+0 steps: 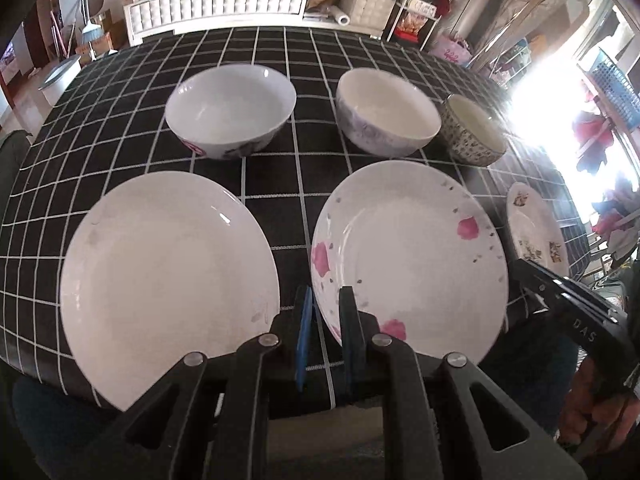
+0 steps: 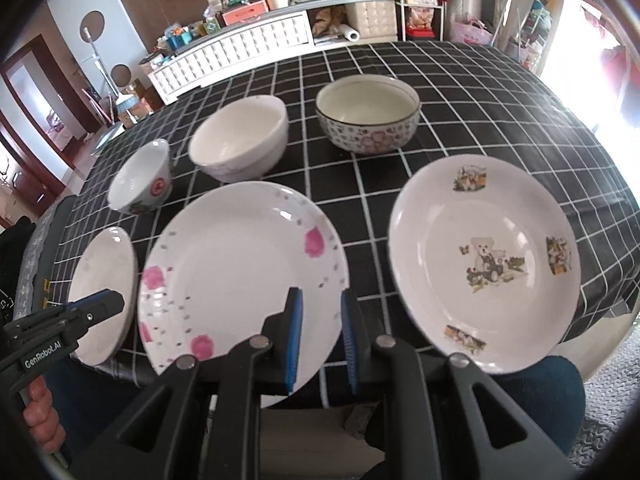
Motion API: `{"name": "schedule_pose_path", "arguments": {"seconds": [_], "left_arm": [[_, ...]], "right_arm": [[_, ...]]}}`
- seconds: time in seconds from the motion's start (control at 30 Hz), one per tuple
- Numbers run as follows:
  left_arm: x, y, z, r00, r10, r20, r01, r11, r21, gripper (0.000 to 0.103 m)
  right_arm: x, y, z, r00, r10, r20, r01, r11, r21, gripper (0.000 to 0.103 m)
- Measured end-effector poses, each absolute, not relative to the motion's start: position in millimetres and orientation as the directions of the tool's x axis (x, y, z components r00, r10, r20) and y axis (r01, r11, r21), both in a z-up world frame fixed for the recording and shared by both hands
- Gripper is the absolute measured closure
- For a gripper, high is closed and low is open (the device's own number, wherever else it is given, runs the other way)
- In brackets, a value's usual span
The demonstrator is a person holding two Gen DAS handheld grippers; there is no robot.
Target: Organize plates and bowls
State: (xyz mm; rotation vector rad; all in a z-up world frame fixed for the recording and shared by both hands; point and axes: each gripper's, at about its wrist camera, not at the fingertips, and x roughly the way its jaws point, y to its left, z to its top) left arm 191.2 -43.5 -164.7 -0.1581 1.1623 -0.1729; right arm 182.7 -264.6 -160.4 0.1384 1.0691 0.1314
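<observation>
Three plates lie in a front row on the checked table: a plain white plate (image 1: 168, 272) (image 2: 106, 292) at left, a pink-flowered plate (image 1: 412, 256) (image 2: 240, 276) in the middle, a teddy-bear plate (image 2: 484, 260) (image 1: 536, 228) at right. Behind stand three bowls: a white bowl with a red mark (image 1: 230, 110) (image 2: 140, 184), a pale bowl (image 1: 386, 112) (image 2: 240, 138), a dotted floral bowl (image 2: 368, 118) (image 1: 474, 132). My left gripper (image 1: 326, 304) hovers between the plain and pink plates, slightly open, empty. My right gripper (image 2: 320, 308) hovers over the pink plate's right rim, slightly open, empty.
The black tablecloth with a white grid (image 1: 304, 56) (image 2: 480, 92) covers the table; its front edge runs just under the plates. A white cabinet (image 1: 216, 4) (image 2: 240, 48) and cluttered shelves stand beyond the far edge. A bright window is at right.
</observation>
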Motion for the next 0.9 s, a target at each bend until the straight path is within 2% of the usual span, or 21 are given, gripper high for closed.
{"name": "schedule_pose_path", "arguments": {"seconds": [0.37,0.83,0.9], "left_arm": [[208.8,-44.6,-194.9,0.323,-0.229,-0.918,0.047,0.973,-0.226,0.091],[216.3,-47.3,-199.2,0.32,-0.246,-0.915,0.073,0.969,-0.235,0.094],[216.1,-46.9,-198.9,0.32,-0.247,-0.915,0.073,0.969,-0.236,0.094]], "right_arm": [[202.3,-266.5,-176.8,0.44,0.142,-0.887,-0.039,0.99,0.139,0.08],[212.2,-264.2,-189.6,0.411,0.128,-0.903,-0.043,0.992,0.122,0.08],[212.2,-262.5,-190.3,0.413,0.128,-0.902,-0.046,0.992,0.12,0.083]]}}
